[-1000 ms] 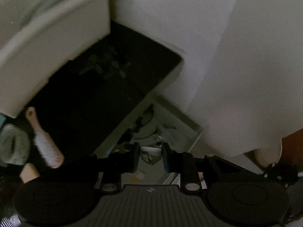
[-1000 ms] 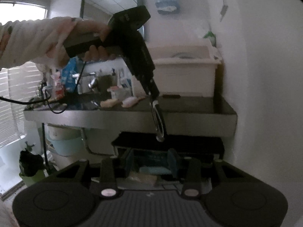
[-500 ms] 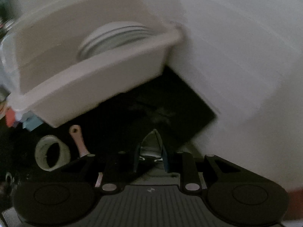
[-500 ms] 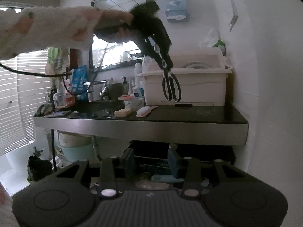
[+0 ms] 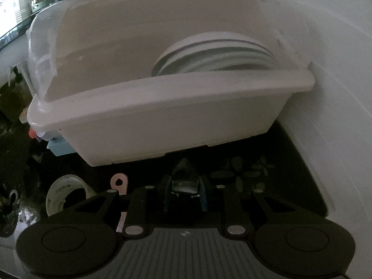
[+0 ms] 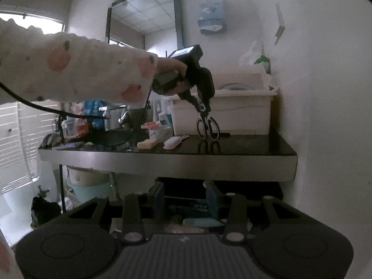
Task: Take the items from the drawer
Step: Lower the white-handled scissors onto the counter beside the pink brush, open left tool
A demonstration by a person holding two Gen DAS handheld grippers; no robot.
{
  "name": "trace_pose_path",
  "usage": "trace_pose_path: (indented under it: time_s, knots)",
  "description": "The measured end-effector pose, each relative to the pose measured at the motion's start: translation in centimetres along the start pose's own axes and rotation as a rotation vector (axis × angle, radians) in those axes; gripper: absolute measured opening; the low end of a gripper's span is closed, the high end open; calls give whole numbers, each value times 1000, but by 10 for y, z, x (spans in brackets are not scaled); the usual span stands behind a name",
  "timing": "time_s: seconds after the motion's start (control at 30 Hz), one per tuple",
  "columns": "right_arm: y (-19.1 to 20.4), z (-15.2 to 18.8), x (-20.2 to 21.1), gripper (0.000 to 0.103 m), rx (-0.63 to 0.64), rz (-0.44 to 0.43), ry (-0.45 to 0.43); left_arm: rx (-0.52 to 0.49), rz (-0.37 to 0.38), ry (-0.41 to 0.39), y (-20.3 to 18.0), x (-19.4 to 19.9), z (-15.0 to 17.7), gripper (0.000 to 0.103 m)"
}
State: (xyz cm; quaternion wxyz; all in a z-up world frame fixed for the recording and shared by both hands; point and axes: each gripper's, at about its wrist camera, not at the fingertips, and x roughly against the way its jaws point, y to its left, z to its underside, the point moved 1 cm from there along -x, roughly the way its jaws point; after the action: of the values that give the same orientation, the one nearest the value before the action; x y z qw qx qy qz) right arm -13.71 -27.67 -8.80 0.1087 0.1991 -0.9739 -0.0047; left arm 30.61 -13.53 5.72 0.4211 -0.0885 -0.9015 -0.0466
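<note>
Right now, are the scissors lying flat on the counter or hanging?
Hanging: the left claw grips the scissors by the blades, handle loops just above the black counter.

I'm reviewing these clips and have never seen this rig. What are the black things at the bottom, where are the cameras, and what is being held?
No robot: a person holds a hand gripper in each hand, each with a fisheye camera looking along its fingers. In the right camera's view, the left gripper is shut on a pair of scissors, handles hanging just above the dark counter before a white tub. A brush lies nearby. The right gripper is open, empty, below the counter. The left camera shows the tub's plates and a tape roll.
</note>
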Motion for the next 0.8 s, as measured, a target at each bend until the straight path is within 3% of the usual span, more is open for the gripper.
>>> trace_pose_path:
  time_s: [0.2, 0.5, 0.8]
  knots:
    - [-6, 1, -4, 40, -25, -21, 0, -8, -13, 39, -8, -5, 24, 25]
    - [-6, 4, 3, 40, -53, -32, -13, 159, 58, 124, 5, -42, 61, 25]
    - [-6, 9, 8, 41, -71, -20, -5, 202, -15, 111, 13, -60, 70, 25]
